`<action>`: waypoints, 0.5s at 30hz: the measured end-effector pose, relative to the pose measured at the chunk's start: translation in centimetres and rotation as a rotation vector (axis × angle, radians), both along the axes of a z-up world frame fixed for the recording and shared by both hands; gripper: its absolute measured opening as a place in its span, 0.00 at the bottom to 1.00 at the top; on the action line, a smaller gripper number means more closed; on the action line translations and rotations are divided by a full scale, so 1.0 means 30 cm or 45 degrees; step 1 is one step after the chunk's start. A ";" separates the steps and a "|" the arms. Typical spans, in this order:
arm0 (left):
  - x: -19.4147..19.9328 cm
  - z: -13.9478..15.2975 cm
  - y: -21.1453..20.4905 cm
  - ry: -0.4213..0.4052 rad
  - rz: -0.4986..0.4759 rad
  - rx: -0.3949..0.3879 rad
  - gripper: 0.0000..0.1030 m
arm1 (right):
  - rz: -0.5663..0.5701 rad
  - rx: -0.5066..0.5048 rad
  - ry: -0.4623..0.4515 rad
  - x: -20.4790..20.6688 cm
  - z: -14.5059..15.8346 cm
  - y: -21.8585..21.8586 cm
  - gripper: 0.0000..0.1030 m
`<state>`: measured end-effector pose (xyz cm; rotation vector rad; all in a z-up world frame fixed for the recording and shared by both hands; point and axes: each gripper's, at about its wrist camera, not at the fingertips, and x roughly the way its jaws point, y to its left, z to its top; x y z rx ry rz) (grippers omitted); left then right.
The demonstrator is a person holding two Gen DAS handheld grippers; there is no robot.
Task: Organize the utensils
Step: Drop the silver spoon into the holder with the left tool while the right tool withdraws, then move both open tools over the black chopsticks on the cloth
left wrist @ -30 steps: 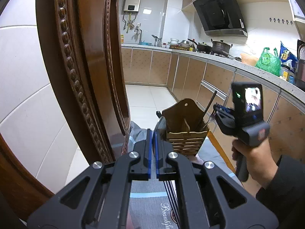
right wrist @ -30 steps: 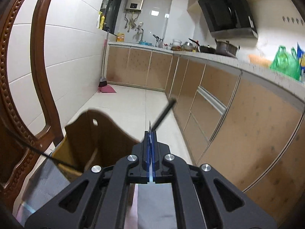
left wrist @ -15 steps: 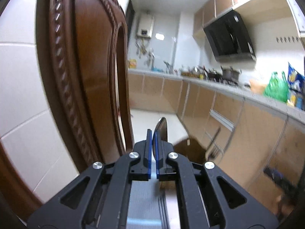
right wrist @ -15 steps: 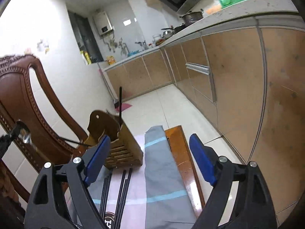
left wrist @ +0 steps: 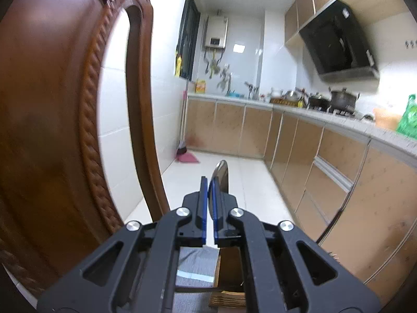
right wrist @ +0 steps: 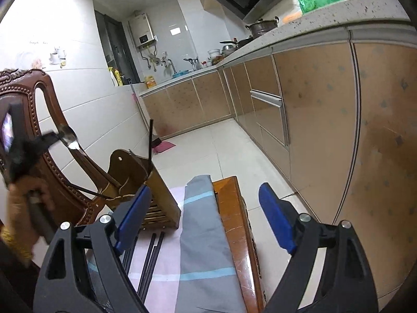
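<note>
My left gripper (left wrist: pixel 208 182) is shut on a metal spoon (left wrist: pixel 221 177), whose bowl sticks out past the blue pads. In the right wrist view the same gripper (right wrist: pixel 52 138) holds that spoon (right wrist: pixel 69 137) up at the left, above and left of the wooden utensil holder (right wrist: pixel 135 177). The holder stands on the cloth-covered table with one black chopstick (right wrist: pixel 150 146) upright in it. Several black chopsticks (right wrist: pixel 151 258) lie on the cloth in front of the holder. My right gripper (right wrist: pixel 204 189) is open over the cloth, nothing between its fingers.
A carved wooden chair back (left wrist: pixel 52 130) stands close on the left, just behind the holder. The grey and pink cloth (right wrist: pixel 203 234) covers the orange wooden table (right wrist: pixel 234 208). Kitchen cabinets (right wrist: pixel 325 130) run along the right, across a strip of tiled floor. A person's hand (right wrist: pixel 23 208) grips the left tool.
The right gripper let go of the black chopstick, which now stands in the holder, then opened wide and pulled back. The left gripper swung sideways with the spoon; the holder has dropped below its fingers.
</note>
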<state>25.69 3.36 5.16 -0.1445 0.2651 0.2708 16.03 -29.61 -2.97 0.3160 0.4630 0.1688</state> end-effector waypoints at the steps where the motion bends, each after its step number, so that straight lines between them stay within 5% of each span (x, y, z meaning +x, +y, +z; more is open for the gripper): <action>1: 0.020 -0.022 -0.004 0.020 0.004 -0.004 0.03 | -0.007 0.004 0.003 0.003 -0.002 -0.010 0.80; 6: 0.061 -0.122 -0.037 0.117 -0.042 -0.012 0.07 | -0.003 0.007 0.028 0.023 -0.010 -0.029 0.80; 7: 0.042 -0.127 -0.048 0.114 -0.055 0.008 0.15 | 0.000 0.006 0.029 0.024 -0.011 -0.028 0.80; 8: 0.017 -0.125 -0.056 0.112 -0.064 0.023 0.37 | 0.005 0.009 0.032 0.026 -0.011 -0.026 0.80; 10: -0.054 -0.108 -0.061 0.087 -0.083 0.027 0.58 | 0.025 0.015 0.036 0.025 -0.007 -0.016 0.80; 12: -0.163 -0.083 -0.061 0.067 -0.137 0.027 0.61 | 0.051 -0.006 0.025 0.014 0.001 0.006 0.80; 15: -0.346 -0.070 -0.059 0.080 -0.179 0.022 0.79 | 0.103 -0.069 0.026 -0.009 0.006 0.049 0.80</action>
